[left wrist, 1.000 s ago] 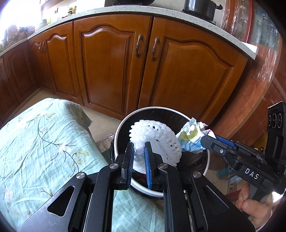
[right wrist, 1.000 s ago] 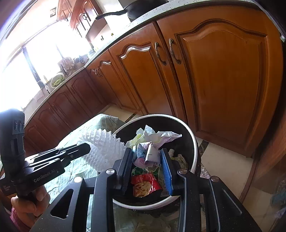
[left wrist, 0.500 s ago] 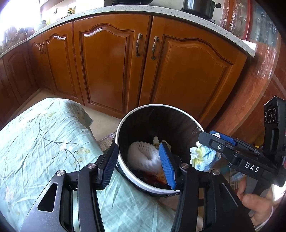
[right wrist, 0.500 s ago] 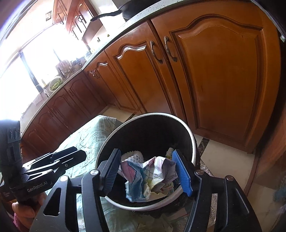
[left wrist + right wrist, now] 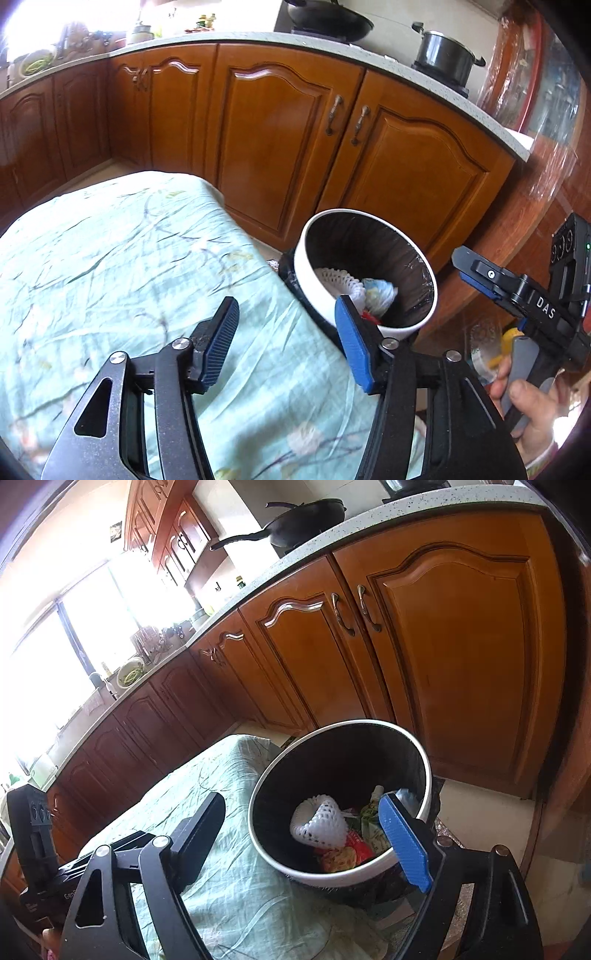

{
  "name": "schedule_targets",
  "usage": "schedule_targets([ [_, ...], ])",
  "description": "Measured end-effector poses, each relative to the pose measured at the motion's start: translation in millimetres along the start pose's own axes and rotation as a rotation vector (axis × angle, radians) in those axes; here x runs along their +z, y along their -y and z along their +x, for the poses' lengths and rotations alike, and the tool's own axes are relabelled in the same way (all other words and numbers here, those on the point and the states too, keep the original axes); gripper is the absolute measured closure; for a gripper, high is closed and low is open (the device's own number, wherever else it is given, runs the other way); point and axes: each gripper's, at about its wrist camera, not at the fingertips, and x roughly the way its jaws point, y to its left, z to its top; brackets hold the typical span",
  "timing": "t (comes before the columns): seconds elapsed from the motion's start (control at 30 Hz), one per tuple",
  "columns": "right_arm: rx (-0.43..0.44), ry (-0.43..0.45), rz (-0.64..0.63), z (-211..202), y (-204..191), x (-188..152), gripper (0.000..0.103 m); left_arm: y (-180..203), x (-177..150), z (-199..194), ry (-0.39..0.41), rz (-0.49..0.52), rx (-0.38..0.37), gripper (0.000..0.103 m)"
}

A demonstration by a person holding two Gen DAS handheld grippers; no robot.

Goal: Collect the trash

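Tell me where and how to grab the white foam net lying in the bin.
Grip the foam net across its upper, narrower end, coming straight down through the bin's open top. It lies above the other trash, and its soft mesh should squash easily between the pads.

The cabinets (image 5: 288, 147) are glossy varnished wood under a speckled stone counter (image 5: 436, 88). At 9 o'clock a wrinkled matt cloth (image 5: 110, 266) covers the table. The bin (image 5: 369, 875) has a smooth white plastic rim around a shiny black liner; inside lies white foam net (image 5: 319, 823).
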Motion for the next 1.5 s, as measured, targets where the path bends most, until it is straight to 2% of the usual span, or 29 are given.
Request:
schedule_targets([
  [0.23,0.003,0.051,-0.035,-29,-33,-36,0.009,-20,-29,-47,0.082,-0.036,0.024,0.035],
  [0.37,-0.002,0.118,-0.118,-52,-63,-34,0.001,-25,-40,-75,0.138,-0.035,0.037,0.030],
  [0.43,-0.013,0.183,-0.164,-69,-78,-30,0.000,-25,-41,-91,0.184,-0.022,0.045,0.025],
  [0.57,-0.046,0.316,-0.247,-96,-103,-40,0.000,-23,-44,-128,0.313,0.004,0.079,0.000],
  [0.63,-0.060,0.351,-0.274,-97,-108,-50,0.000,-23,-52,-138,0.364,0.021,0.117,0.000],
  [0.73,-0.068,0.345,-0.273,-94,-107,-67,0.000,-25,-66,-142,0.386,0.046,0.157,0.000],
  [0.87,-0.061,0.300,-0.275,-88,-105,-83,0.000,-31,-83,-137,0.360,0.046,0.172,0.000],
  [0.97,-0.060,0.294,-0.280,-88,-104,-87,0.000,-35,-92,-138,0.344,0.046,0.195,0.000],
  [1.27,-0.070,0.276,-0.291,-83,-105,-101,0.000,-39,-106,-154,0.386,0.020,0.266,0.000],
  [1.5,-0.068,0.269,-0.280,-82,-103,-105,0.000,-34,-113,-155,0.400,0.037,0.317,0.000],
])
